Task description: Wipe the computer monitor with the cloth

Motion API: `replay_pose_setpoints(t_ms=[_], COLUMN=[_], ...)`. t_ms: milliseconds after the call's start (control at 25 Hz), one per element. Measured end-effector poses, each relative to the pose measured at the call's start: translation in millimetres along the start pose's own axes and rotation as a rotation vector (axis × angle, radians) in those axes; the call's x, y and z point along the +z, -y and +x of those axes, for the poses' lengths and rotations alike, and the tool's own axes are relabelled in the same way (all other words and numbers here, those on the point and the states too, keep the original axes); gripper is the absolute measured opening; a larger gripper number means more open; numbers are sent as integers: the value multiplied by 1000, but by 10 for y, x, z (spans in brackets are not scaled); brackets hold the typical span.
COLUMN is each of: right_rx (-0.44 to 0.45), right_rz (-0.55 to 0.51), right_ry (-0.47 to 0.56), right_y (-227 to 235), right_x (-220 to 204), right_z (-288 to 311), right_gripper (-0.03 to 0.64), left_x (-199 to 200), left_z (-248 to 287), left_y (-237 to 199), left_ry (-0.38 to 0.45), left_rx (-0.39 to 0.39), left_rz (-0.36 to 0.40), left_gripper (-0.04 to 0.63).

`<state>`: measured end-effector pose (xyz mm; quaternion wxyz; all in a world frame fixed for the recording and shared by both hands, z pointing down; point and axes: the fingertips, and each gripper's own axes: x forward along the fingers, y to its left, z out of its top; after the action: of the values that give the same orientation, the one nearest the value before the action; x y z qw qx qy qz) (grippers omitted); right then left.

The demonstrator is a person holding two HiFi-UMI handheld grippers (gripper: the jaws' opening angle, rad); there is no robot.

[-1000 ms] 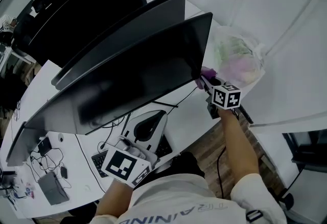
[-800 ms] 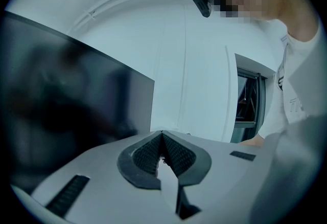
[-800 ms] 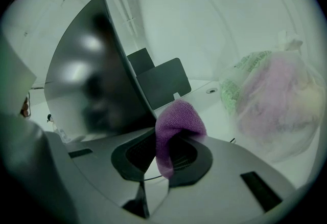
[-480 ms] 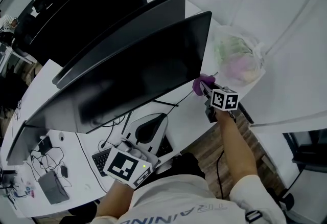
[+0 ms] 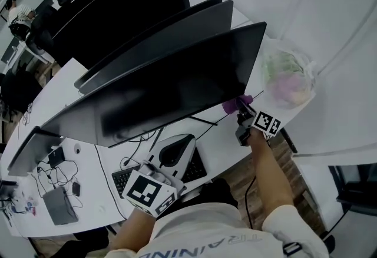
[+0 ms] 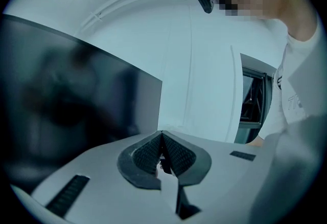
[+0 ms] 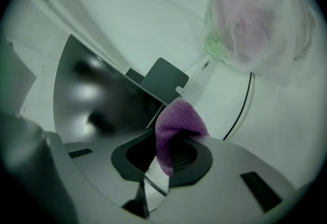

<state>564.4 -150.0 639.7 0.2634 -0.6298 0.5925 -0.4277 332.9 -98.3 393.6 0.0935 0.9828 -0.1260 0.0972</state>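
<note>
One cloth (image 7: 178, 121) (purple) | pinched in right tool (image 7: 168, 152) | at monitor (image 5: 177, 83) corner

On my worktop (image 5: 227, 142) a clear plastic bag (image 5: 287, 77) of pale stuff sits far right. A black keyboard (image 5: 122, 177) lies near me, with tangled cables (image 5: 56, 171) to its left.

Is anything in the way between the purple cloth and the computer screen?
No, nothing visible is. The right gripper holds the cloth in its jaws, right by the monitor's lower corner.
</note>
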Motion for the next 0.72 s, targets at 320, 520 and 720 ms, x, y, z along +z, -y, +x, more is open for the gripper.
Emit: replay_pose_setpoints(t_ms=[320,520,720], right_rx=[81,84,87], right_rz=[137,132,137], right_ry=[34,5,-19], right_y=[-136,-274,-415], right_x=[-168,-382,-602], right_z=[73,136,233], right_gripper=[55,55,54], left_x=[-39,-21,-44], left_z=[-286,-534,-810], left_y=[-131,-228,-340], left_ry=[13,37,61], left_rx=[66,119,168], left_rz=[-15,-24,-38], left_gripper=[2,2,2])
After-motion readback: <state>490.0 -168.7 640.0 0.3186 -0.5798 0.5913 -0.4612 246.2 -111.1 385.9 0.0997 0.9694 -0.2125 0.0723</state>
